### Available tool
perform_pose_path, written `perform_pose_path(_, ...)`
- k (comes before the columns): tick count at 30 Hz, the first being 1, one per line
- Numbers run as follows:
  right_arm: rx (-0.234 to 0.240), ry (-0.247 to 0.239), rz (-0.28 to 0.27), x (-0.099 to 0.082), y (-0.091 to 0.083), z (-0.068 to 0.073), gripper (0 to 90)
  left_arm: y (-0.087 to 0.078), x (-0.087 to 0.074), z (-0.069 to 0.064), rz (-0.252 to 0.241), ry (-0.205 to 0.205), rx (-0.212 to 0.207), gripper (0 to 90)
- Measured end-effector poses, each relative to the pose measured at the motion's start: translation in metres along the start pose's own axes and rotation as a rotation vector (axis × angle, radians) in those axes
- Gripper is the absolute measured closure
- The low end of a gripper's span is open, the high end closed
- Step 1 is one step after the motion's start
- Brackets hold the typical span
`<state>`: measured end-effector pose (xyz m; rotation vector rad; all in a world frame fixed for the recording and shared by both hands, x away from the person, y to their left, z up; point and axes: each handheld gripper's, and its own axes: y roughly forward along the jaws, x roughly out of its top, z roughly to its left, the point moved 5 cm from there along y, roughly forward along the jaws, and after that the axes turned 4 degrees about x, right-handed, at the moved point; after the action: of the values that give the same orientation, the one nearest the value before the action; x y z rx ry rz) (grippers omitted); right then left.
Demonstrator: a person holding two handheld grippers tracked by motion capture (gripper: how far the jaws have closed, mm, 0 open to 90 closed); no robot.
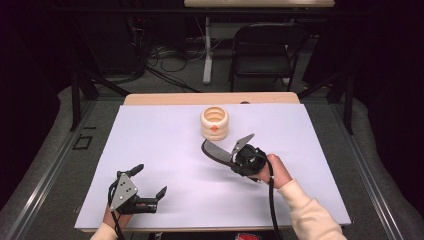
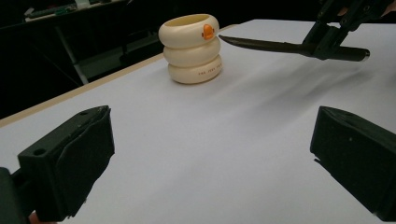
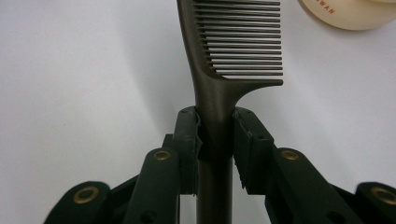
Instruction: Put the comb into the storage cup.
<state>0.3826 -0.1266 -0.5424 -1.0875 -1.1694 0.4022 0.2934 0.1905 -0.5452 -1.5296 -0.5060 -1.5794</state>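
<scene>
A dark comb (image 1: 214, 151) hangs above the white table sheet, its toothed end pointing left and toward the cream ribbed cup (image 1: 214, 122). My right gripper (image 1: 239, 153) is shut on the comb's handle (image 3: 215, 116); both pads press on it just behind the teeth (image 3: 243, 42). The cup (image 2: 191, 48) stands upright at the far middle, with an orange mark on its side and an open top. My left gripper (image 1: 148, 181) rests near the front left edge, open, with nothing between its jaws. In the left gripper view the comb (image 2: 275, 46) is held level to the right of the cup.
The white sheet (image 1: 165, 150) covers a wooden table whose far edge (image 1: 210, 98) shows. Behind it stand a black folding chair (image 1: 262, 50), cables on the floor and a table leg. The cup's base (image 3: 350, 14) lies at the upper right in the right gripper view.
</scene>
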Motion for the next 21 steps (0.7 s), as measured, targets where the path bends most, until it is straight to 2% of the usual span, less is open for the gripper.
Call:
perform_pose_path(3,0.004,0.013,-0.031,-0.0030,-0.0014,-0.0013,72.0,0.0002,-0.0002,-0.0001,0.002,0.002,-0.001,0.0)
perform_pose_path(21,-0.007,0.039,-0.098,-0.0050,-0.0093,-0.0026,72.0,-0.0004,0.0002,-0.0001,-0.001,0.003,0.002,0.0)
